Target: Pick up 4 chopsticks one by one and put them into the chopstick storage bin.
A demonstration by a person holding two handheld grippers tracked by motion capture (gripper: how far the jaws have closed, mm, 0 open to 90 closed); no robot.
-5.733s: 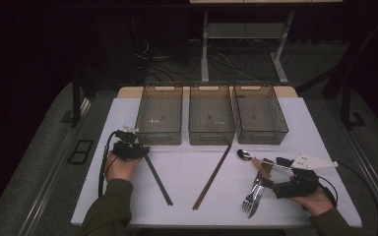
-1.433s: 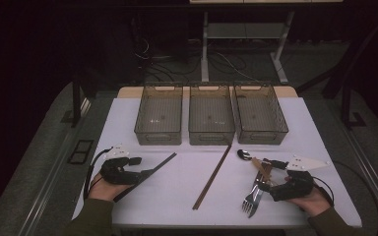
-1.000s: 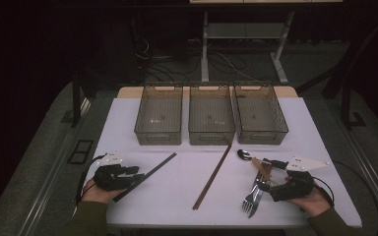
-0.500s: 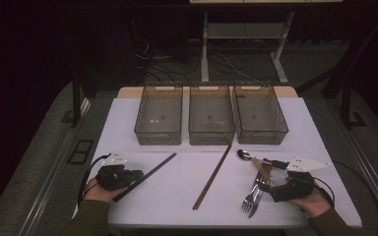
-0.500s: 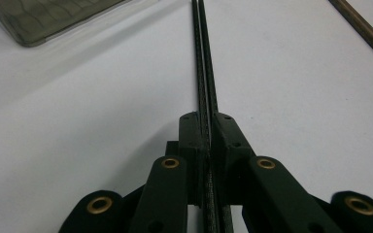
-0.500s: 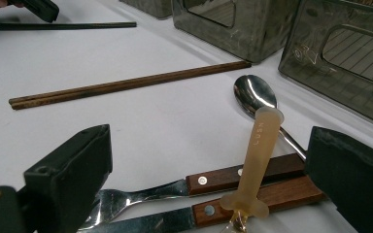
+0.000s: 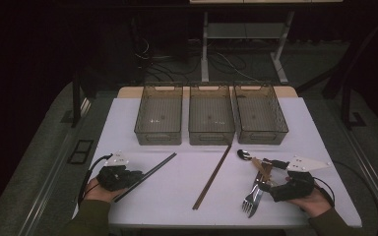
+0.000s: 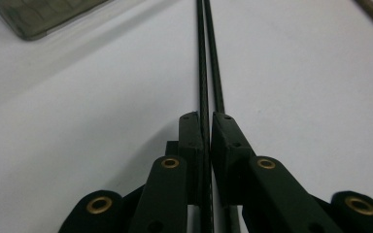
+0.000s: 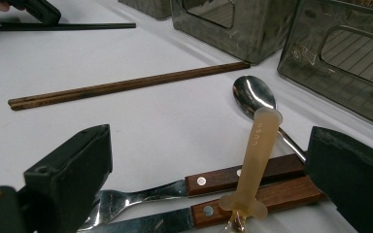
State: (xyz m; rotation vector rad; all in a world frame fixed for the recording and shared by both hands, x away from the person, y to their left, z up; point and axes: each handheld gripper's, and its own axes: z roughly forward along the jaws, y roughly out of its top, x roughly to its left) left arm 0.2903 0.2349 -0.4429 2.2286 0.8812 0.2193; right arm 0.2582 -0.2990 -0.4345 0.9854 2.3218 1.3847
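A pair of black chopsticks (image 7: 150, 169) lies low over the white table (image 7: 177, 196), pointing up and right. My left gripper (image 7: 128, 177) is shut on its near end, at the table's front left. In the left gripper view the two thin sticks (image 8: 204, 73) run straight out from between the closed pads (image 8: 192, 141). My right gripper (image 7: 269, 175) stands open at the front right, with its jaws on either side of wooden-handled forks (image 9: 243, 177) and a translucent beige handle (image 9: 257, 145). A steel spoon (image 9: 252, 94) lies just beyond them.
Brown wooden chopsticks (image 7: 212, 177) lie diagonally in the table's middle. Three smoky plastic bins (image 7: 160, 115), (image 7: 210, 115), (image 7: 260, 115) stand in a row at the back. The forks' tines (image 7: 250, 201) point toward the front edge.
My left gripper has drawn back to the front-left corner with the black chopsticks, which now point up and right. Over the last second it barely shifts. The right gripper stays put.
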